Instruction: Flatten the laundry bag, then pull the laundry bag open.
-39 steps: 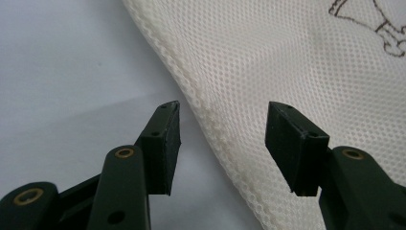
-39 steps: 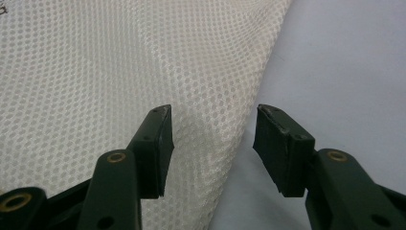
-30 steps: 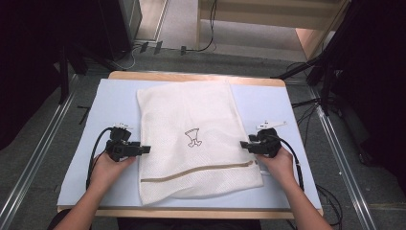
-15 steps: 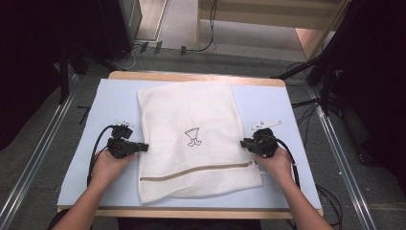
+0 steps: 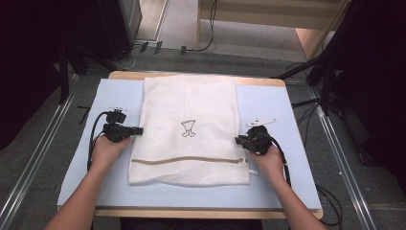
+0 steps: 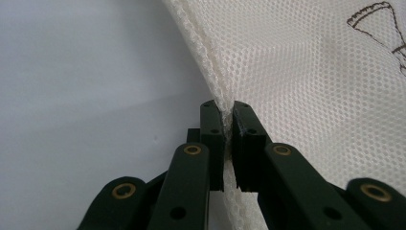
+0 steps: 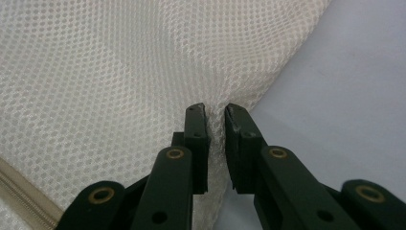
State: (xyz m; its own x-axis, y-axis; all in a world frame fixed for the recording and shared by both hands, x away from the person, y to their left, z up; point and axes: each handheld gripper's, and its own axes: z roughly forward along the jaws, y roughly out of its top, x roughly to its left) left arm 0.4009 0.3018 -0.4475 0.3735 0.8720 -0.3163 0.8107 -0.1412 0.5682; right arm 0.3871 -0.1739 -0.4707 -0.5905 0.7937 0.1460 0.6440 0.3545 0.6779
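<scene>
Right now the left gripper [image 6: 228, 143] has its jaws pinched on the left side edge of the white mesh laundry bag [image 5: 189, 129], the seam squeezed into a thin ridge between the pads; they have just been closing, and the mesh sits between them. From those jaws the fabric spreads away to their right in the left gripper view, where part of a small dark printed emblem [image 6: 383, 28] shows near the corner, while bare pale blue table cover [image 6: 86, 86] lies to their left.

Across the bag, the right gripper [image 7: 216, 143] also nips mesh [image 7: 119, 72] at the bag's right edge, a fold of it caught between its pads, jaws likewise just closed. A beige zipper [image 7: 24, 191] runs below and left of those jaws, and the blue cover [image 7: 344, 81] lies to their right.

From above, the left gripper [image 5: 128, 130] and right gripper [image 5: 244, 140] sit at opposite sides of the bag, which lies flat between them on the blue cover [image 5: 268, 103], the emblem [image 5: 188, 128] midway and the zipper [image 5: 189, 159] on the person's side of both grippers.
</scene>
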